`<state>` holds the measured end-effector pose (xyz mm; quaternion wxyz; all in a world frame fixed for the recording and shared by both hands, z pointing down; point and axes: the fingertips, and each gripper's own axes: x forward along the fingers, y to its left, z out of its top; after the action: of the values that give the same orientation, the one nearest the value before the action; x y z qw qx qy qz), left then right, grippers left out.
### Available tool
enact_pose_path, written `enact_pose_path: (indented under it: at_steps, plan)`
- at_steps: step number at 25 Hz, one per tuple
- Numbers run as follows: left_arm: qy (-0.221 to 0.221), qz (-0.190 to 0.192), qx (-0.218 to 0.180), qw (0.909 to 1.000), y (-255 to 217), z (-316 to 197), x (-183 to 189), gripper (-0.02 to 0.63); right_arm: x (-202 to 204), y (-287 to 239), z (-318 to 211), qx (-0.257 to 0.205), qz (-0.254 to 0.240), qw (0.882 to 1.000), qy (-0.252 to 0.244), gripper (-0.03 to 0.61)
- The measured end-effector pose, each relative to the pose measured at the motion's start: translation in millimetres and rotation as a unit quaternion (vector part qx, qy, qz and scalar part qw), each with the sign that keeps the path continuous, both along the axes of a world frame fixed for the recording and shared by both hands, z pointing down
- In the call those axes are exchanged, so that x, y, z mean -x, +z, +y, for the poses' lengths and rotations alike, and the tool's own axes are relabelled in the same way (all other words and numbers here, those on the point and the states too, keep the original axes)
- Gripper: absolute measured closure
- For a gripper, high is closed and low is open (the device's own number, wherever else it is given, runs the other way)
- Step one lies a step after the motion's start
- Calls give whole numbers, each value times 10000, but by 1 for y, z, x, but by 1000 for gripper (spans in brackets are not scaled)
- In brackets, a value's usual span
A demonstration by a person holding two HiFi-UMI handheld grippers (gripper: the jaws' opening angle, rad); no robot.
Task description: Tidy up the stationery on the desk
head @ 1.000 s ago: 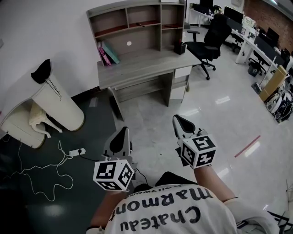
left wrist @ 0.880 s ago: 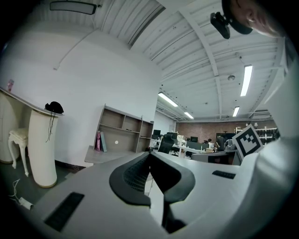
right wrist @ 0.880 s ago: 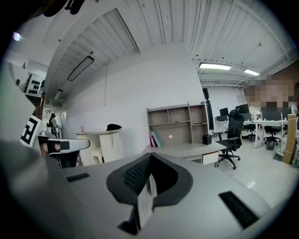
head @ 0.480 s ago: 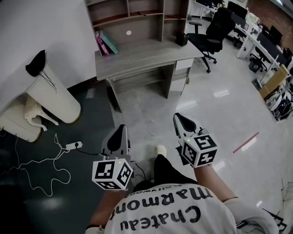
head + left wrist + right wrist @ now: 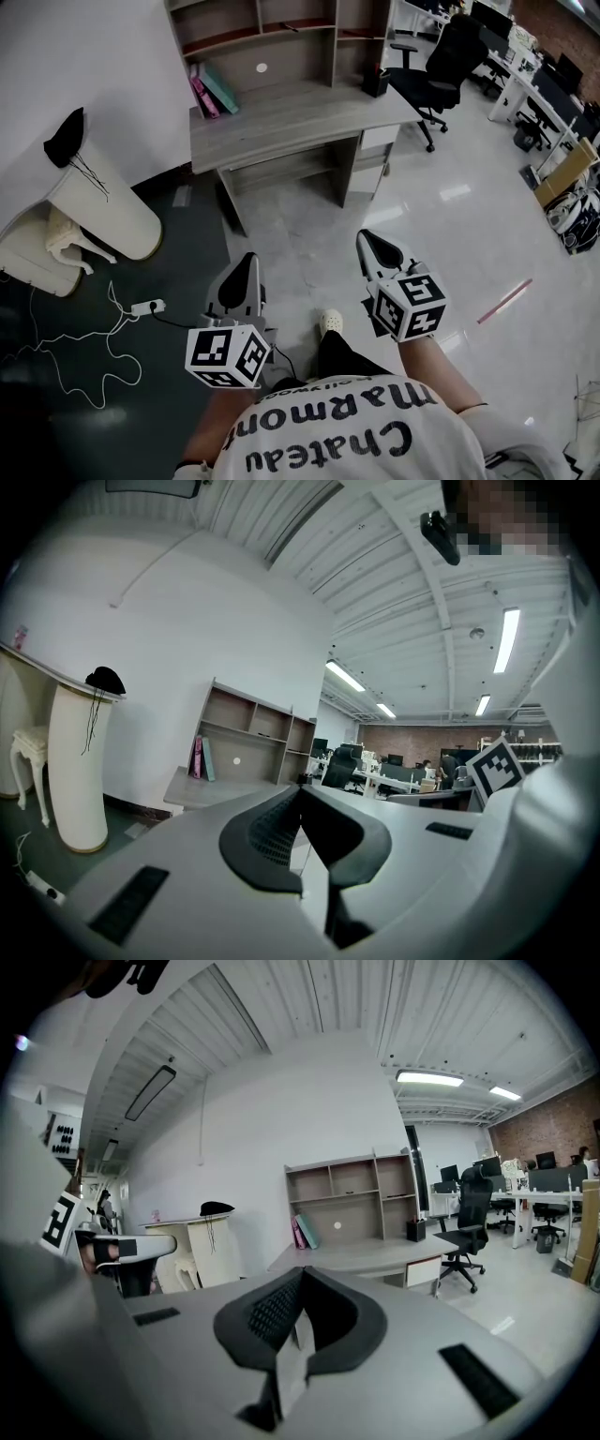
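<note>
A grey desk (image 5: pixel 281 120) with a shelf unit stands against the far wall, some way ahead of me. Pink and teal books (image 5: pixel 211 94) lean at the back left of its top. A black pen holder (image 5: pixel 374 82) sits at its right end. Both grippers are held out low over the floor, well short of the desk. My left gripper (image 5: pixel 247 262) is shut with nothing in it, its jaws meeting (image 5: pixel 300 790). My right gripper (image 5: pixel 367 239) is likewise shut and empty (image 5: pixel 302 1275). The desk (image 5: pixel 361 1256) also shows beyond the right jaws.
A black office chair (image 5: pixel 441 58) stands right of the desk. A white rounded cabinet (image 5: pixel 103 202) with a black hat on it stands at the left. A power strip (image 5: pixel 142 307) and white cord lie on the dark floor. More desks fill the far right.
The desk has come slightly nearer and lower in the head view. A shoe has appeared between the grippers. Both grippers stay shut and level.
</note>
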<state>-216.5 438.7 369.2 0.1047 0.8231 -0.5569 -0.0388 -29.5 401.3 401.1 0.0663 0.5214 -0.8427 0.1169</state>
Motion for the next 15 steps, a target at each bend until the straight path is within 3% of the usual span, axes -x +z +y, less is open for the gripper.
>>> enact_pose_path:
  at_steps: [9,15]
  plan:
    - [76,183,-361,9992,-19,-66,-15,600,-10,-12,-73,-195,-105,9997,-96,569]
    - [135,110,-513,9985,-34,-110,-26,598,-13,-27,-114,-338,-139,9992,-141,569]
